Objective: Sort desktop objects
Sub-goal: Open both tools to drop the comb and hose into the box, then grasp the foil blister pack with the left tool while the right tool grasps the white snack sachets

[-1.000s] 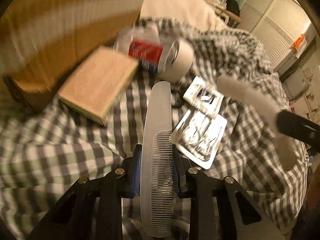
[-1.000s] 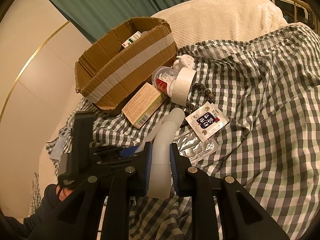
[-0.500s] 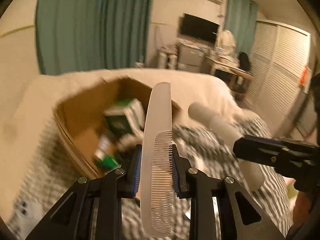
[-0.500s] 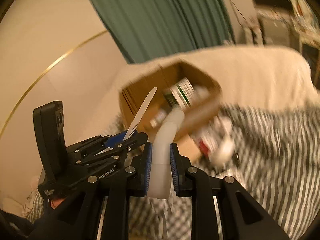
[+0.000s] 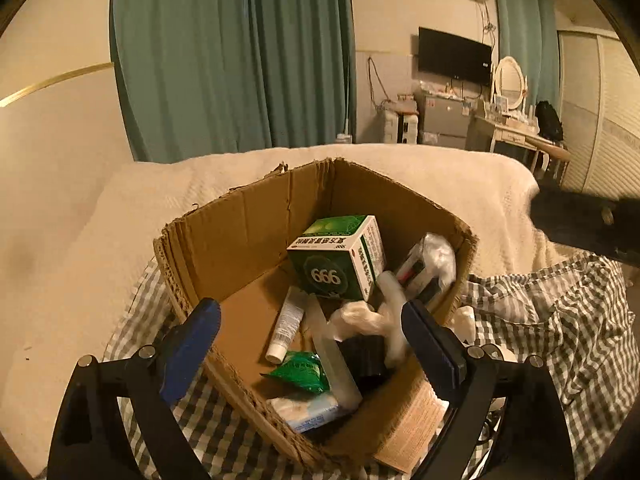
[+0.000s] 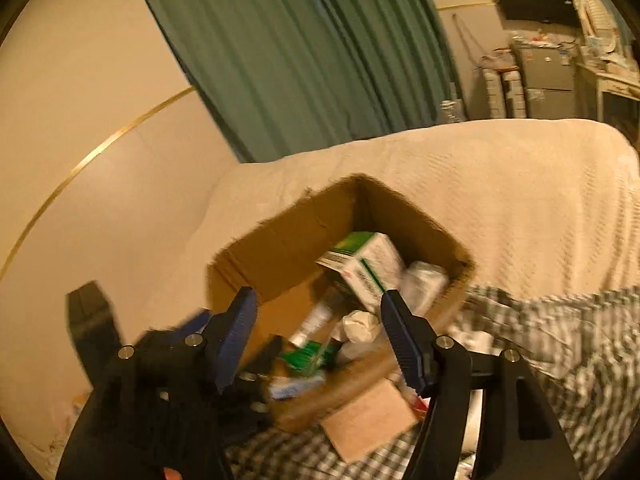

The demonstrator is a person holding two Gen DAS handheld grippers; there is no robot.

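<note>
An open cardboard box [image 5: 240, 232] sits on the bed, seen from above in both wrist views. My left gripper [image 5: 310, 314] hangs over it with its jaws opening and nothing between the blue pads. The clear comb [image 5: 336, 364] lies inside the box. The white curved tube [image 5: 394, 312], blurred, is in the box beside a green-and-white carton [image 5: 336, 256]. My right gripper [image 6: 319, 298] is over the same box [image 6: 280, 248], its jaws opening and empty. A white tube [image 5: 288, 324], a green sachet [image 5: 304, 372] and a tissue pack [image 5: 304, 410] also lie in the box.
A flat tan box [image 6: 368, 420] leans against the cardboard box's near side. The green checked blanket [image 5: 560, 320] spreads to the right, the cream bedspread [image 5: 440, 176] behind. Green curtains [image 5: 232, 56] and a wall stand beyond. The right gripper's black body [image 5: 580, 224] shows at the right edge.
Both grippers rose from the blanket to above the box, then went from shut to open. The comb and the white tube left the jaws and are now in the box.
</note>
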